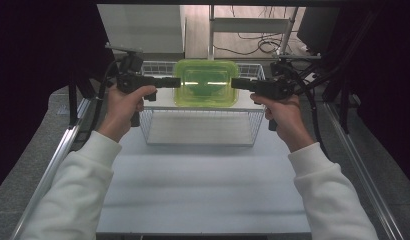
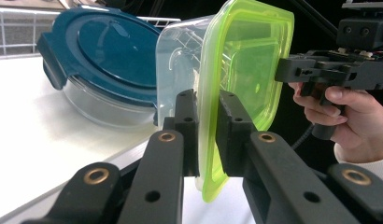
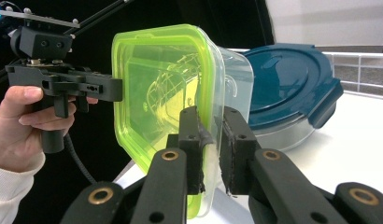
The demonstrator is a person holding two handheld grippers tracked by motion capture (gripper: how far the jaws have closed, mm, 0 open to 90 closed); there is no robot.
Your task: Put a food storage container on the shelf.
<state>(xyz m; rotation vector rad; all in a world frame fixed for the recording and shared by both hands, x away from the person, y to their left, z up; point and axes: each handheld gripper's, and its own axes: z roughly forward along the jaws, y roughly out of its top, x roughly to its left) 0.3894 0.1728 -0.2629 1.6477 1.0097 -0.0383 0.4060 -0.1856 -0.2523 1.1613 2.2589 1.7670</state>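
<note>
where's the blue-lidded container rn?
The blue-lidded container sits on the white shelf directly behind the green-lidded container, which both grippers hold up by its edges.

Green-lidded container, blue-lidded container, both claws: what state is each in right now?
Green-lidded container: lid on, tipped up on edge so the lid faces the person, gripped at both side rims.
Blue-lidded container: lid on, tilted, behind the green one.
Left claw: shut on the green lid's rim.
Right claw: shut on the opposite rim.
Wire basket: upright under the raised white shelf.
</note>
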